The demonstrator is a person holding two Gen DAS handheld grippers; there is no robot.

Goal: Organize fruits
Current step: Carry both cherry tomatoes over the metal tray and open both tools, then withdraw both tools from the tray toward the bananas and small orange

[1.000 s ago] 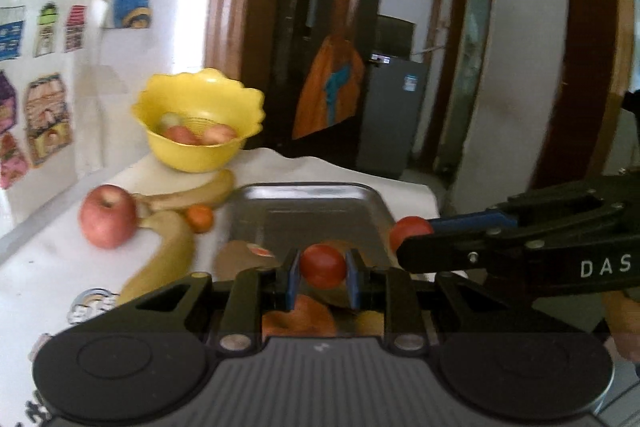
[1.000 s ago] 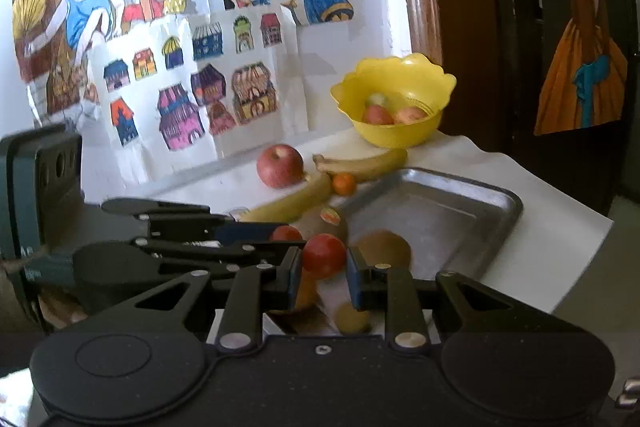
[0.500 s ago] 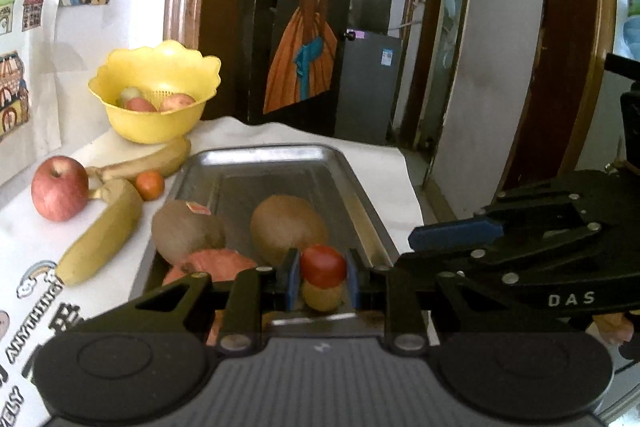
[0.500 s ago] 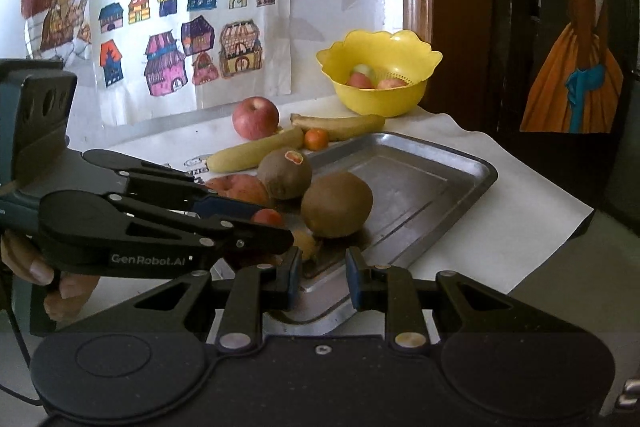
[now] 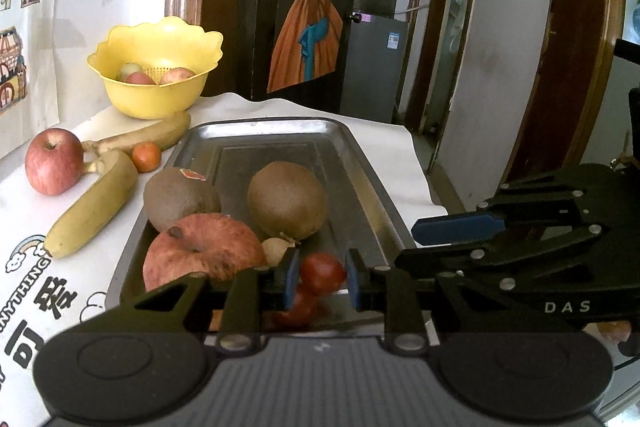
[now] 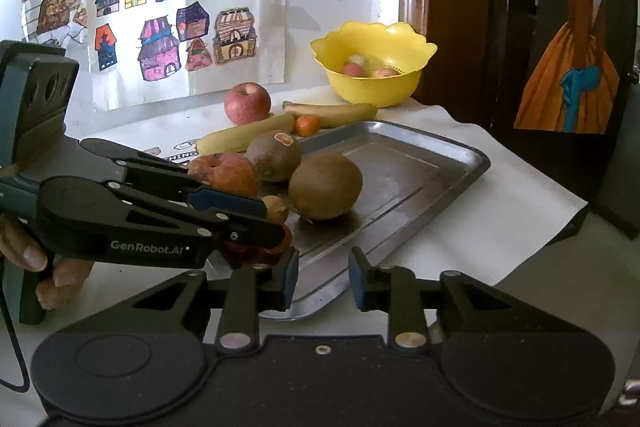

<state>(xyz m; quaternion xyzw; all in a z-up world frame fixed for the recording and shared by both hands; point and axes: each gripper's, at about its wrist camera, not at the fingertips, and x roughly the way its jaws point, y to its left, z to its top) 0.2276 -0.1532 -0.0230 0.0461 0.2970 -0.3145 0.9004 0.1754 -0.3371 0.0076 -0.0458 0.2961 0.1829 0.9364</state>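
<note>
A metal tray (image 5: 352, 163) holds two kiwis (image 5: 286, 201), a red apple (image 5: 204, 251) and a small yellowish fruit (image 5: 276, 251). My left gripper (image 5: 320, 281) is low over the tray's near end, its jaws parted around a small red tomato (image 5: 322, 273) with gaps on both sides; a second red tomato (image 5: 296, 307) lies just below. My right gripper (image 6: 320, 281) is open and empty at the tray's near corner (image 6: 320, 291). The left gripper (image 6: 276, 227) also shows in the right wrist view, over the red tomatoes (image 6: 248, 251).
A yellow bowl (image 5: 156, 103) with fruit stands at the back by the wall. A red apple (image 5: 54, 161), two bananas (image 5: 96, 203) and a small orange (image 5: 146, 157) lie left of the tray on the white cloth (image 6: 500, 211). The table edge drops off on the right.
The right gripper let go of its tomato about a second ago and stayed open. The left gripper lowered to the tray's near end and its jaws opened off the tomato.
</note>
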